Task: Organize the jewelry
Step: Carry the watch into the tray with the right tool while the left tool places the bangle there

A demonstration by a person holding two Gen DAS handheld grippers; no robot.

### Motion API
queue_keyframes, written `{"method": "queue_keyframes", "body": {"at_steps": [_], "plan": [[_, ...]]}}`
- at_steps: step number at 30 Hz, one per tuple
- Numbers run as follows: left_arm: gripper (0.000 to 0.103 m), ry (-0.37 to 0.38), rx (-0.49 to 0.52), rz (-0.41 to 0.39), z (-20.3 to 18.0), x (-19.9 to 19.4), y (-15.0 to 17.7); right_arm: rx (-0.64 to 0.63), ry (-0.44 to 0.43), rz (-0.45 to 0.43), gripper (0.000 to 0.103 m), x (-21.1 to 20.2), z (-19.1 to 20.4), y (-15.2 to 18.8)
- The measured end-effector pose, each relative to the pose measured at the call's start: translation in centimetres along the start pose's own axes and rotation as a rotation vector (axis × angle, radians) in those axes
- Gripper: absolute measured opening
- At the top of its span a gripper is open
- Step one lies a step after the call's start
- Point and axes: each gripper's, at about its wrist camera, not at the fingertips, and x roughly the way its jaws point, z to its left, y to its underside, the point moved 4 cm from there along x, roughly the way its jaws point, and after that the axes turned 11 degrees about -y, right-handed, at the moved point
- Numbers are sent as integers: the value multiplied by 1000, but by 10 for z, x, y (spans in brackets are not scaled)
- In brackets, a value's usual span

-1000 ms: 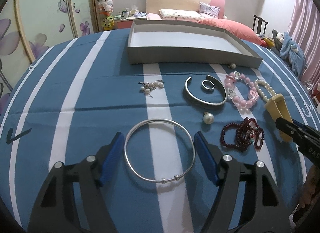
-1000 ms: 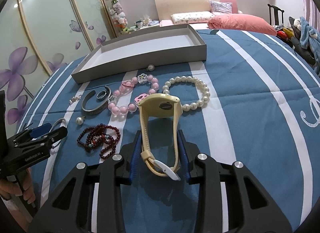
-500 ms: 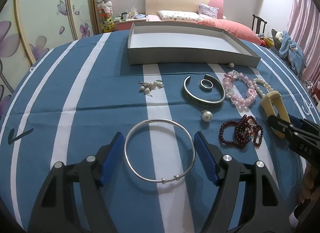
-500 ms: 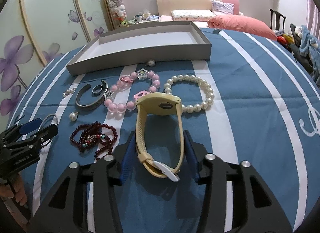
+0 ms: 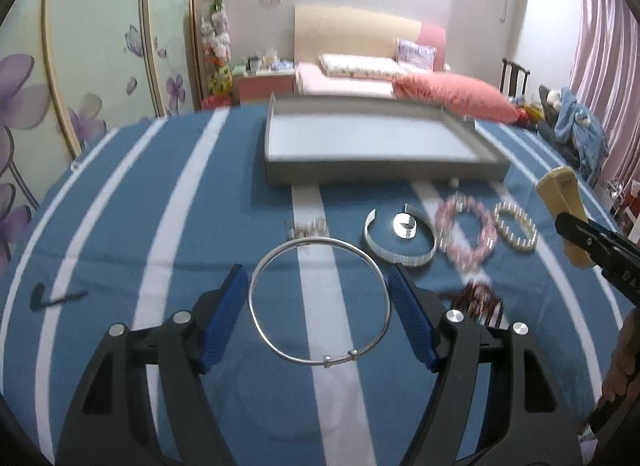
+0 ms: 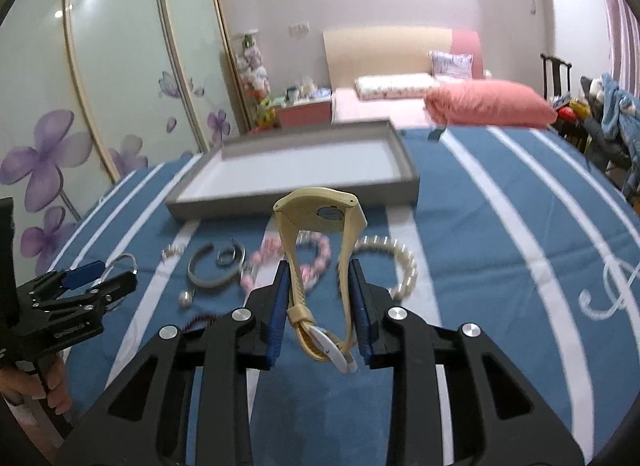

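Left wrist view: motion blur smears the far jewelry. The earrings [image 5: 307, 227] and dark red bead bracelet [image 5: 478, 300] are hard to read, the latter partly hidden behind the right finger. The left gripper [image 5: 316, 298] is spread wide, with the silver bangle [image 5: 320, 301] held between its blue pads, lifted off the blue striped worktop [image 5: 160, 225]. Pad contact on the bangle can't be confirmed. The grey tray [image 5: 372, 173] sits beyond. The silver cuff [image 5: 400, 250], ring [image 5: 405, 225], pink bead bracelet [image 5: 468, 231] and pearl bracelet [image 5: 516, 225] lie between the tray and the gripper.

Right wrist view: the right gripper [image 6: 318, 306] is clamped on the strap of the cream watch [image 6: 320, 242], which is raised above the worktop with its face end up. The watch blocks part of the pink beads. The tray is behind, blurred. The left gripper shows at the left edge, cut off by the frame.
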Motion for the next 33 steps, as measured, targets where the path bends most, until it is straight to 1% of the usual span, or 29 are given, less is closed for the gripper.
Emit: {"method": "queue_keyframes", "body": {"at_steps": [3, 6, 11, 14, 17, 20, 24, 28, 31, 33], "plan": [[70, -5, -11, -63, 1, -7, -22, -24, 11, -46, 30, -1, 1, -20], [70, -14, -22, -116, 0, -9, -46, -52, 24, -111, 30, -2, 4, -43], [70, -16, -45, -182, -4, -5, -88, -80, 28, -203, 30, -2, 8, -76], [70, -12, -58, -216, -6, 1, -112, -106, 33, -244, 30, 1, 11, -93], [70, -10, -62, -229, -11, 11, -128, -125, 37, -264, 30, 6, 10, -103], [70, 1, -66, -219, -18, 26, -138, -131, 40, -252, 30, 21, 6, -108], [70, 13, -67, -191, -24, 53, -143, -114, 25, -205, 30, 49, -3, -110], [70, 26, -71, -154, -32, 82, -148, -95, 17, -142, 30, 81, -12, -112], [70, 18, -64, -132, -38, 103, -154, -75, 14, -91, 30, 102, -20, -110], [70, 14, -57, -118, -41, 113, -152, -56, 13, -45, 31, 118, -25, -107]]}}
